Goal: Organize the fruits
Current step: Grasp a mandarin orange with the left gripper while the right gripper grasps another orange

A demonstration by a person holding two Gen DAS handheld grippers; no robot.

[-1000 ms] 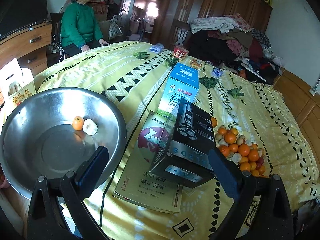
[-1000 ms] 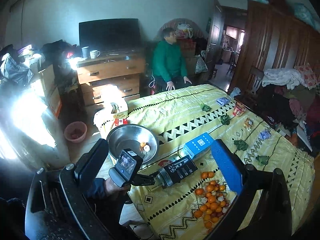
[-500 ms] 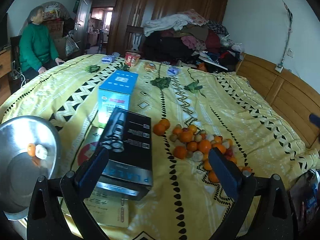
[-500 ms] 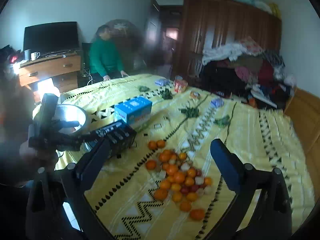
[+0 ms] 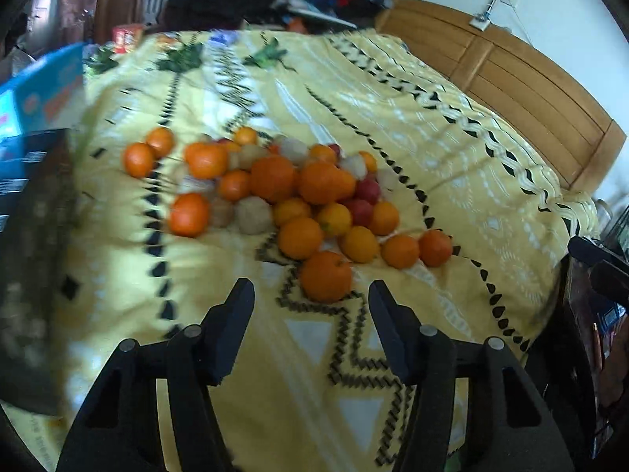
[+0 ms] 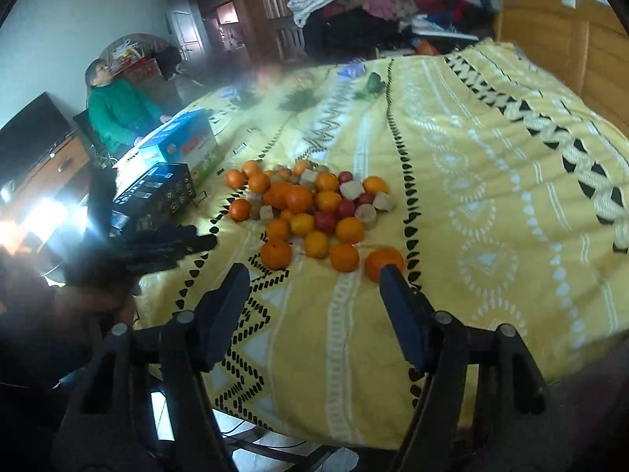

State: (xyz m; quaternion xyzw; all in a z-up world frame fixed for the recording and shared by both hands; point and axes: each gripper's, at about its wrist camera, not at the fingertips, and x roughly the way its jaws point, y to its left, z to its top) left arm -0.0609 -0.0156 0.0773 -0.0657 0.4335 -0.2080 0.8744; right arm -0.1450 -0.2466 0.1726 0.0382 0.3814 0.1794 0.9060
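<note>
A pile of fruit [image 5: 275, 181] lies on the yellow patterned bedspread [image 5: 452, 181]: many oranges, a few red fruits and pale beige ones. My left gripper [image 5: 310, 291] hovers just short of the nearest orange [image 5: 326, 275]. Its jaws are closing and nothing is between the pads. In the right wrist view the same pile [image 6: 298, 196] sits ahead of my right gripper [image 6: 313, 273], whose jaws are also closing on nothing. An orange [image 6: 383, 261] lies just beyond its right fingertip. My left gripper [image 6: 169, 244] shows there as a dark blur left of the pile.
A black box [image 6: 157, 192] and a blue box [image 6: 181, 145] stand left of the fruit. A person in a green top [image 6: 118, 114] sits beyond the bed. The wooden headboard [image 5: 530, 90] runs along the right. Heaped clothes [image 6: 393, 0] fill the back.
Both grippers have swung down and in toward the fruit pile, which now looms large. The metal bowl has left the left wrist view. Both pairs of jaws have narrowed.
</note>
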